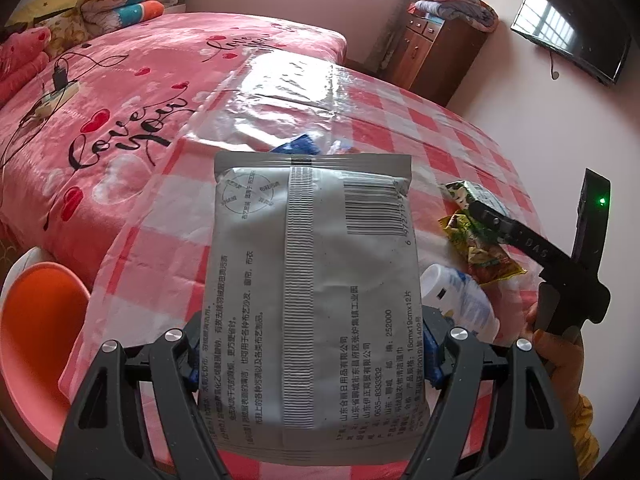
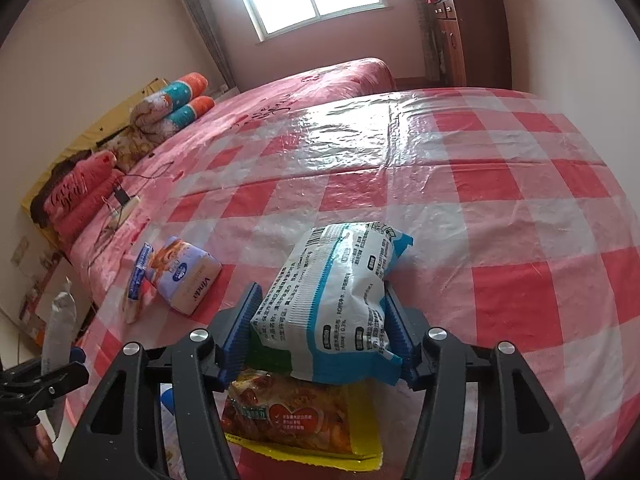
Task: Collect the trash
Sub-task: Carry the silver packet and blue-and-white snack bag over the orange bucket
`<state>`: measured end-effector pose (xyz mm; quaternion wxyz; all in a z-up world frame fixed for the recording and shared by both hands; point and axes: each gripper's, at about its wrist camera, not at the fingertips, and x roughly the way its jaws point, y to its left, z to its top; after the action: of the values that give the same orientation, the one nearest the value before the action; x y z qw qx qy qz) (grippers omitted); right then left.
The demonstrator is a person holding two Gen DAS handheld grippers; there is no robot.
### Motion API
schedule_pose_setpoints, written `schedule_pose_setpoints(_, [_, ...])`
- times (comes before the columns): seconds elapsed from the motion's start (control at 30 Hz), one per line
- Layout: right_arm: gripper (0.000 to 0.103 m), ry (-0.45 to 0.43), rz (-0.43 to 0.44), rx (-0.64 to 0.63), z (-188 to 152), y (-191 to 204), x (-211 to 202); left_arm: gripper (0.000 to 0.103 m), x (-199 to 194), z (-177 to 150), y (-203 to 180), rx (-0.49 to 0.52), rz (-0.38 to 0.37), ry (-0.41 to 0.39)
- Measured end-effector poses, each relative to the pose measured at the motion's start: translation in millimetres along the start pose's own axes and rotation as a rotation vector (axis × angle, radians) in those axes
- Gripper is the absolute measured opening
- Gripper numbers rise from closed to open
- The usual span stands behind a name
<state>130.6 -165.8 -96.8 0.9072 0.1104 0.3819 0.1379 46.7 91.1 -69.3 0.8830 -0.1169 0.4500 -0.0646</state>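
- Pink bedroom all round: a bed (image 1: 132, 92) with a "Love you" quilt sits to the left, and a red-and-white checked surface (image 2: 500, 208) under shiny clear plastic carries the litter.
- Left gripper (image 1: 310, 360) now, jaws clamped on the lower sides of a grey wipes packet (image 1: 312, 280), held up back-side to the lens so it clears the surface for carrying off. Its barcode, Chinese print, "252000" and "0635-8333332" are readable.
- Just right of it, a white bottle (image 1: 460, 300) lies on its side beside yellow snack wrappers (image 1: 480, 248), trash not yet collected.
- Over in the right wrist view, a tissue pack (image 2: 188, 280) marked "Vinda" rests near the surface's left edge, well apart from the action.
- Right gripper (image 2: 320, 332), jaws pinched on a white-and-blue wet-wipe packet (image 2: 340, 300), its sides creasing in; it sits on top of a yellow-edged snack bag (image 2: 296, 420), so I'd judge lifting comes next.
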Motion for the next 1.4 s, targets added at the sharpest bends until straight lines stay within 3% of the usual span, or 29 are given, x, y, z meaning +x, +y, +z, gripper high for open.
schedule_pose_setpoints(0.37, [0.056,-0.035,0.022,0.008,0.5,8.7,-23.6,0.077,-6.7,-11.6,29.0,-0.038,-0.014,0.002])
schedule_pose_setpoints(0.93, [0.056,-0.046,0.092,-0.049,-5.9,59.2,-55.0,0.077,-34.9,-22.8,74.4,-0.101,0.010,-0.046])
schedule_pose_setpoints(1.4, [0.056,0.034,0.280,-0.230,-25.7,170.9,-46.4,0.077,-66.0,-44.1,141.2,-0.207,0.107,-0.075])
